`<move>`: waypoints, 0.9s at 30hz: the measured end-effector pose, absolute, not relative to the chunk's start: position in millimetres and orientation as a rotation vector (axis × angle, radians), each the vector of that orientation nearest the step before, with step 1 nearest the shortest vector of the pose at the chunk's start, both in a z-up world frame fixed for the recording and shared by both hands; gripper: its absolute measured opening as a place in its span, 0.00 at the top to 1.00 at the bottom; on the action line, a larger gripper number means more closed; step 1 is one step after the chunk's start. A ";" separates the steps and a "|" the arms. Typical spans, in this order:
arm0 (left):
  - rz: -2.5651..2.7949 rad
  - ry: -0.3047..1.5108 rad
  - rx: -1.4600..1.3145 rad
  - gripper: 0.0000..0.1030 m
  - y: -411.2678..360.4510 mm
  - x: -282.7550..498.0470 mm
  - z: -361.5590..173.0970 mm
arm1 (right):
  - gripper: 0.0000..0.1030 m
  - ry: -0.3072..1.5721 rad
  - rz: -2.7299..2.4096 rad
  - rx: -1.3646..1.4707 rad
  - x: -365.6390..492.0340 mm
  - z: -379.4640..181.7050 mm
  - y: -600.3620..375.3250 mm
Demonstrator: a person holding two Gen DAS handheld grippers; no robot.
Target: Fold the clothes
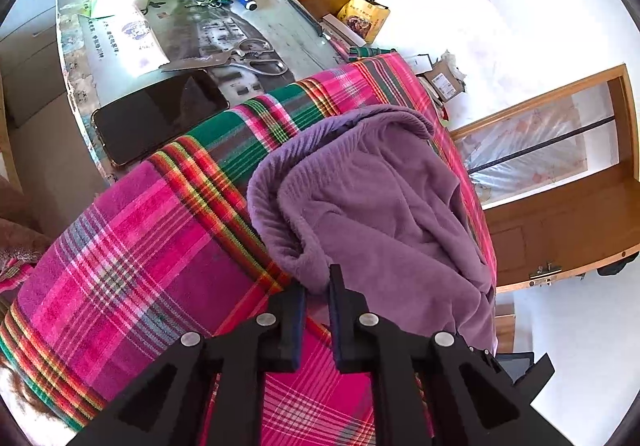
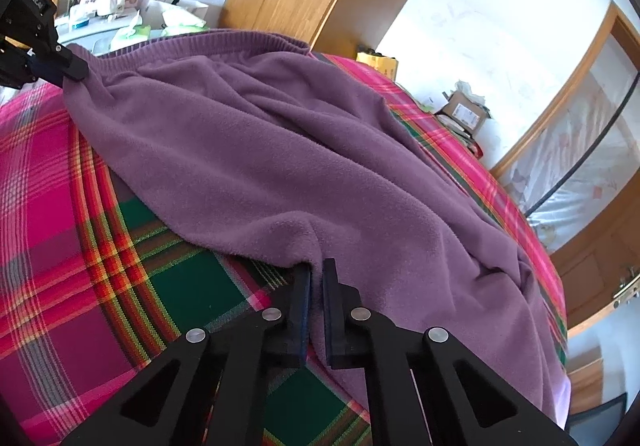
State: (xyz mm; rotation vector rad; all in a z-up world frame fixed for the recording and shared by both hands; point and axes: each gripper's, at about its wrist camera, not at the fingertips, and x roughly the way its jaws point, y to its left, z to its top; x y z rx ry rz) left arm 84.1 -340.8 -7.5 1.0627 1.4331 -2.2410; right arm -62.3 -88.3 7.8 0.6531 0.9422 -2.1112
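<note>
the purple fleece garment (image 2: pixel 280 150) lies rumpled on the plaid blanket (image 2: pixel 72 206), and everything here is placed from that garment. your right gripper (image 2: pixel 316 278) sits at its near edge, jaws clenched on a pinch of the fleece hem, the fabric running down between the two pads. your left gripper (image 1: pixel 318 286) is at the garment's other near corner; its jaws are drawn close with a lip of fleece between the tips, and in the right wrist view the same tongs (image 2: pixel 70 66) clearly bite the corner just below the ribbed band (image 2: pixel 224 38), so it is grasping the garment too.

expect this fleece to be light, soft and floppy. it will sag between your two holds and will not keep a crease by itself. the pile looks grippy rather than slick, so a thin pinch should hold, though it may drag on the blanket. the best holds are on edges and corners, near the ribbed band where the cloth is firmer. beyond the garment, a phone (image 1: pixel 160 114) and scissors (image 1: pixel 248 60) lie on the table (image 1: pixel 280 26), well apart from it.
</note>
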 end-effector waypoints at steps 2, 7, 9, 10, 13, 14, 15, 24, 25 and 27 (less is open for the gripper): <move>-2.234 1.445 1.060 0.90 -342.4 85.1 -9.0 | 0.95 0.930 -2.118 0.642 -60.8 11.2 -85.9; -2.217 1.467 1.057 0.91 -346.5 89.6 -12.4 | 0.95 0.912 -2.127 0.611 -52.1 19.9 -78.7; -2.207 1.479 1.054 0.91 -349.1 92.5 -13.5 | 0.95 0.911 -2.123 0.603 -45.4 22.9 -75.0; -2.197 1.490 1.040 0.91 -351.7 95.5 -13.7 | 0.95 0.911 -2.121 0.596 -41.4 25.0 -72.9; -2.182 1.493 0.995 0.91 -359.8 103.6 -11.4 | 0.95 0.886 -2.118 0.578 -26.8 35.0 -63.3; -2.176 1.488 0.994 0.91 -361.3 104.8 -11.3 | 0.95 0.879 -2.110 0.571 -20.9 38.2 -59.7; -2.172 1.484 0.995 0.91 -362.4 105.3 -11.5 | 0.95 0.886 -2.100 0.562 -15.0 39.2 -56.7; -2.142 1.476 1.035 0.91 -359.9 103.0 -18.5 | 0.88 1.000 -2.050 0.577 1.6 22.3 -49.6; -2.146 1.471 1.038 0.91 -358.8 102.9 -17.9 | 0.83 1.031 -2.053 0.566 2.6 18.8 -49.8; -2.151 1.460 1.044 0.91 -357.3 102.5 -17.3 | 0.80 1.068 -2.043 0.559 3.7 13.3 -48.7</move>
